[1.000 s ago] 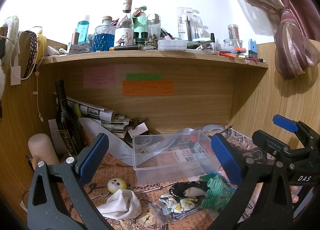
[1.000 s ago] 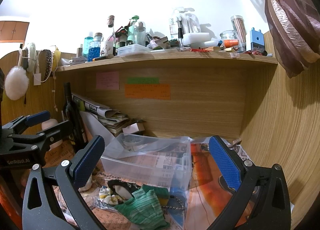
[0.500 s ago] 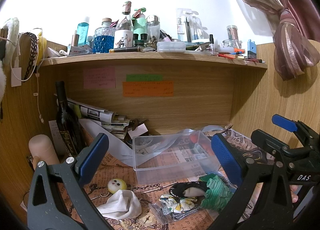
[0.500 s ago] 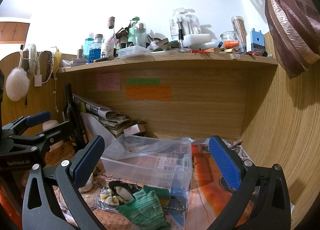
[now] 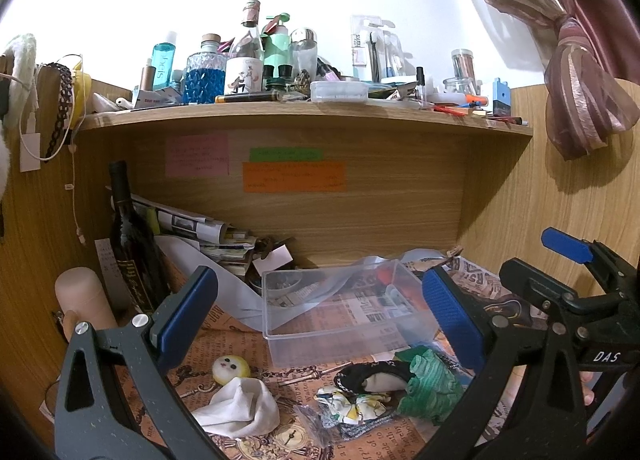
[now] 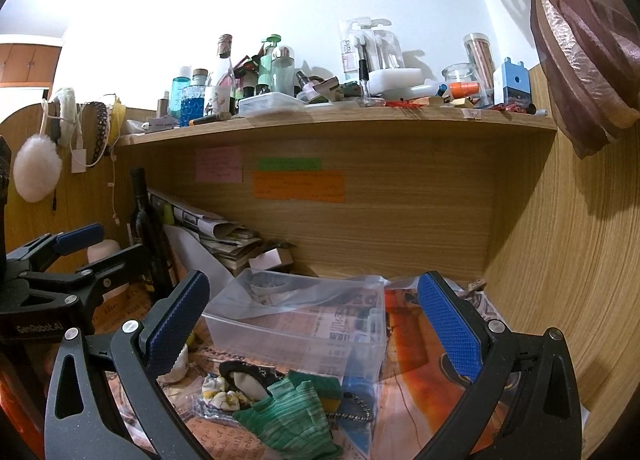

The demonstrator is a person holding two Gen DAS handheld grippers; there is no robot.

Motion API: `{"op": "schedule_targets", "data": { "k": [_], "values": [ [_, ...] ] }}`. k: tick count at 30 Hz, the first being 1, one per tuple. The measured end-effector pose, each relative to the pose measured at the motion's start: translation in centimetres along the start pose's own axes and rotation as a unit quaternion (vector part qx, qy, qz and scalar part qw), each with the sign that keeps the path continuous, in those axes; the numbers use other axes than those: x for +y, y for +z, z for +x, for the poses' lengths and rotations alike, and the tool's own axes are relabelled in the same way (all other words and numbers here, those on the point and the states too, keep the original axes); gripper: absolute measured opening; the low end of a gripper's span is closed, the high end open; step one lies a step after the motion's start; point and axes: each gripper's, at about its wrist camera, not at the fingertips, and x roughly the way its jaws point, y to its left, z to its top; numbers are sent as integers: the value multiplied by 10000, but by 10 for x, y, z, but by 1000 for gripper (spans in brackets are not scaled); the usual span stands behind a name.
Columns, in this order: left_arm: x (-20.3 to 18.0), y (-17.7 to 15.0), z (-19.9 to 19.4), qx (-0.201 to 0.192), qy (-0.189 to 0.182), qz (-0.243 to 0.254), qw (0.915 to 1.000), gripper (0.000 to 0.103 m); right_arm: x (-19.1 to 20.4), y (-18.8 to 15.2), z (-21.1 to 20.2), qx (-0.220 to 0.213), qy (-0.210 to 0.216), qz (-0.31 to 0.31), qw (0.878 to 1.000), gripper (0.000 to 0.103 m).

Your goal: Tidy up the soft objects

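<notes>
Nothing is put away yet: both the left tool (image 5: pixel 320 308) and right tool (image 6: pixel 312 320) hang wide apart and hold nothing, the clear box (image 5: pixel 340 312) mid-frame looks bare, and the green cloth (image 6: pixel 296 416), white cloth (image 5: pixel 240 408) and other soft bits lie low in frame on the bench (image 5: pixel 288 440).

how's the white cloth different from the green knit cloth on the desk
The white cloth is plain and lies alone near the left tool's side; the green knit cloth is striped, ribbed and bunched against a black-and-white soft item. Both are crumpled, lying in front of the clear plastic bin, ungrasped.
</notes>
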Motion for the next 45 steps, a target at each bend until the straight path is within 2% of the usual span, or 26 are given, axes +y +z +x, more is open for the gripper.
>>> {"op": "schedule_targets", "data": {
  "k": [12, 17, 22, 31, 33, 37, 39, 45],
  "values": [
    [2, -2, 5, 87, 19, -24, 10000, 103, -3, -2, 0, -11, -35, 14, 10000, 103],
    [10, -9, 13, 291, 48, -119, 9995, 103, -7, -7, 3, 27, -131, 12, 9999, 103],
    [24, -25, 30, 788, 135, -188, 9966, 103, -18, -20, 13, 380, -112, 70, 9992, 103],
    [63, -71, 54, 1651, 433, -518, 9840, 103, -31, -60, 37, 1253, 32, 246, 9918, 103],
    [69, -80, 57, 1815, 525, -531, 9806, 96, -30, -66, 42, 1428, 117, 274, 9893, 101],
    [78, -97, 68, 2141, 660, -598, 9727, 92, -27, -81, 52, 1830, 326, 315, 9821, 93],
    [83, -106, 75, 2306, 696, -684, 9681, 86, -24, -86, 55, 1949, 423, 349, 9793, 90],
    [93, -126, 92, 2661, 602, -880, 9580, 70, -19, -97, 63, 2266, 695, 397, 9707, 73]
  ]
}}
